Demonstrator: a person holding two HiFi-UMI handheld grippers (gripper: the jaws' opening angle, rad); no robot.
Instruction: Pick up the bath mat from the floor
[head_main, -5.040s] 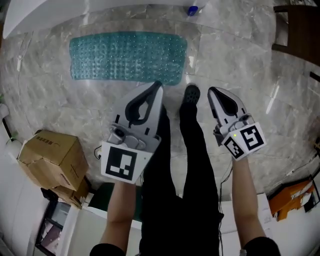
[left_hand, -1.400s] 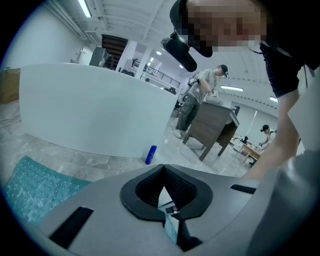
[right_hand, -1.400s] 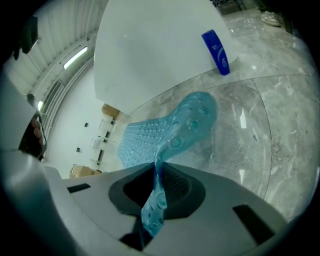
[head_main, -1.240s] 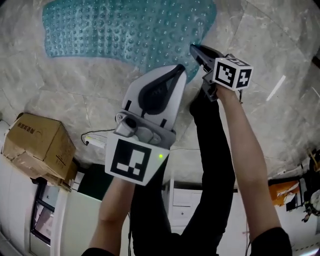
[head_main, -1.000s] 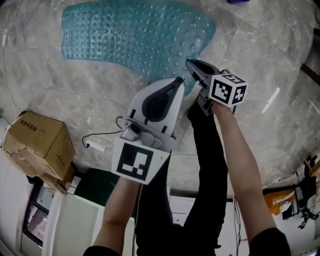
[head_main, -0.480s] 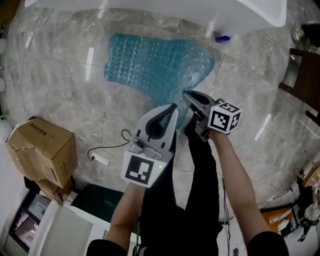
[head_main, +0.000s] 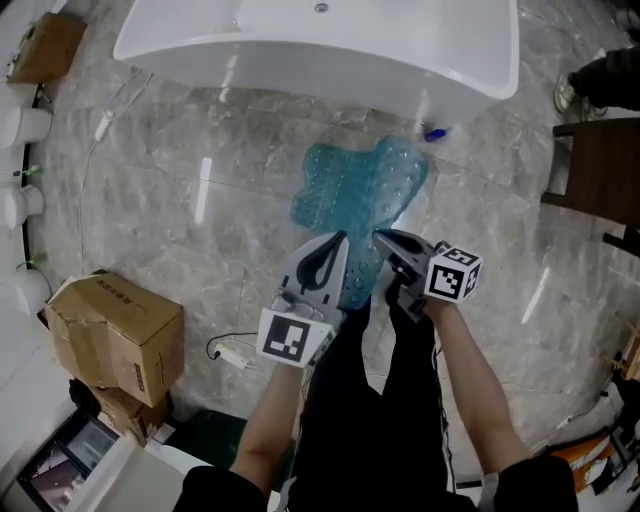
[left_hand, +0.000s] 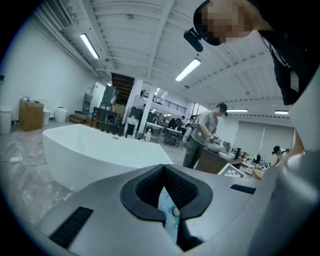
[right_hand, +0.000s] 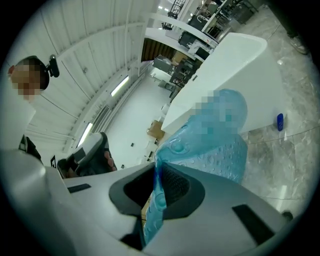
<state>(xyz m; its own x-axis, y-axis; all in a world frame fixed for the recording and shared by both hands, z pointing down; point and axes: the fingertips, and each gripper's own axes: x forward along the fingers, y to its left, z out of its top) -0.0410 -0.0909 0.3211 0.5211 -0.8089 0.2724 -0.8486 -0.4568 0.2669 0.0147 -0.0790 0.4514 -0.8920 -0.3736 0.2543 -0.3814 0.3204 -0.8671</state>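
Grey marble floor (head_main: 150, 200); white oval bathtub (head_main: 300, 50) at its far edge; brown cardboard box (head_main: 115, 335) at left; left gripper (head_main: 335, 240) and right gripper (head_main: 385, 238) jaws each pinching teal studded bath mat (head_main: 355, 195).

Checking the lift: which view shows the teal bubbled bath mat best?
Head view: the whole teal bubbled bath mat hangs from the left gripper and right gripper. Left gripper view shows only a sliver between its fingers; right gripper view shows a pinched edge and partial drape.
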